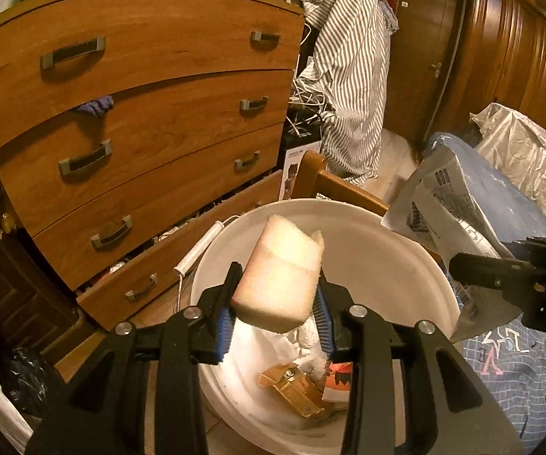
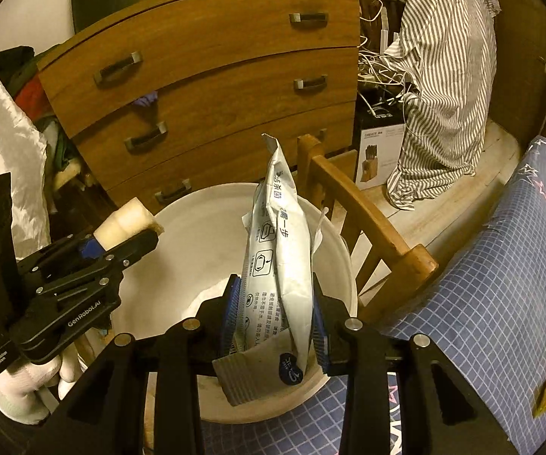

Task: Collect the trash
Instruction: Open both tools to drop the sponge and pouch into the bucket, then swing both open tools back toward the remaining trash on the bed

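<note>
left tongs [image 1: 276, 303] angling down over the white bucket [image 1: 386, 265] gripping a sponge [image 1: 280, 276], right tongs [image 2: 276, 322] tilting down pinching a grey packet [image 2: 284, 250]

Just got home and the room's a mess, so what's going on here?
A person is collecting trash with two hand-held tongs. The left tongs grip a pale foam block over the white bucket, which already holds tissue and a small box. The right tongs hold a grey printed pouch with some cardboard above the same bucket. Nothing has been dropped yet.

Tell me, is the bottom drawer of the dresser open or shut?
Open: the bottom drawer is pulled out, its contents showing.
</note>
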Demonstrator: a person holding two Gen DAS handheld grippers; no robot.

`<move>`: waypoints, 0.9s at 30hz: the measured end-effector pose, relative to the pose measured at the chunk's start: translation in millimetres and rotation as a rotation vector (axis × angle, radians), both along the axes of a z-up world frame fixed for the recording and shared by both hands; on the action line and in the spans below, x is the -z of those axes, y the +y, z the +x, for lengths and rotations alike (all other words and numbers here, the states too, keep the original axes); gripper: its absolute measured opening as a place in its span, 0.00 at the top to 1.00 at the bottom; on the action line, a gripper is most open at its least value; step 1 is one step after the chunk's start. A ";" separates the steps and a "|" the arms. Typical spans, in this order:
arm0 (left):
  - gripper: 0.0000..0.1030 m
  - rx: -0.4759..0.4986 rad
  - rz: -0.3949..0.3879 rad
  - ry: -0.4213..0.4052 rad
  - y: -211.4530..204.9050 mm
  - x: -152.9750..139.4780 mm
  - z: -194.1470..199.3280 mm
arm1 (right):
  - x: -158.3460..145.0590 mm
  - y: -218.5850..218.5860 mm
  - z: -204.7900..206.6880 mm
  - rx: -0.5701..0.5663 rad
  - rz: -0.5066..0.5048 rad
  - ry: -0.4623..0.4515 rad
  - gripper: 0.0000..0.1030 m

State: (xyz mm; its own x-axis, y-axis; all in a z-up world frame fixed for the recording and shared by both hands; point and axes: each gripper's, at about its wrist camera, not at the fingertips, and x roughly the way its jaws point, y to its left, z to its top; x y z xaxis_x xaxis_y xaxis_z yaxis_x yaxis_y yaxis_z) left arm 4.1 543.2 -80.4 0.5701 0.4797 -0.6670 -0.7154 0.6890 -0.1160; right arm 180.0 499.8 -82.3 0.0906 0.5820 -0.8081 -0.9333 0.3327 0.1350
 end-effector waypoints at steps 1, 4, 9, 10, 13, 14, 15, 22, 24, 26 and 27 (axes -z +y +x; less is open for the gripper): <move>0.58 -0.004 0.001 0.004 0.6 0.5 0.3 | -0.2 -0.7 0.1 0.001 0.003 -0.001 0.60; 0.46 -0.015 0.012 0.009 0.7 0.6 -0.7 | -2.8 -4.4 1.0 0.007 0.027 0.007 0.47; 0.43 -0.017 0.018 0.012 -1.8 -1.5 -1.5 | -12.0 -14.7 2.3 0.016 0.061 0.009 0.47; 0.43 -0.016 0.017 0.011 -1.7 -1.6 -1.8 | -14.4 -18.2 2.7 0.018 0.069 0.011 0.47; 0.43 -0.006 0.021 0.010 -7.1 -5.0 -0.9 | -22.5 -32.9 3.9 0.033 0.097 0.011 0.47; 0.43 -0.003 0.022 0.009 -10.2 -6.6 -0.4 | -25.3 -40.1 4.1 0.037 0.108 0.010 0.47; 0.43 0.007 0.024 0.006 -15.4 -8.4 0.3 | -29.7 -53.4 3.7 0.044 0.125 0.007 0.47; 0.43 0.175 0.031 -0.009 -86.2 -7.3 27.8 | -41.3 -201.6 -0.6 0.185 0.223 -0.053 0.47; 0.43 0.259 0.024 -0.003 -121.2 0.2 46.2 | -37.0 -251.7 1.1 0.250 0.233 -0.067 0.47; 0.43 0.326 0.011 0.008 -150.0 8.3 62.3 | -30.5 -318.5 4.8 0.349 0.238 -0.081 0.47; 0.43 0.360 0.003 0.013 -164.8 12.7 70.2 | -26.0 -359.2 6.6 0.414 0.237 -0.083 0.47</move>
State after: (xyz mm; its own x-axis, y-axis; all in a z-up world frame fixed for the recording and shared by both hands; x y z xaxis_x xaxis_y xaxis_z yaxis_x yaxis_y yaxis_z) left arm 74.3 378.3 -93.1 0.6945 0.2521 -0.6738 -0.4285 0.8973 -0.1060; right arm 186.5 140.5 -56.3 0.4118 0.6505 -0.6381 -0.7400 0.6474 0.1824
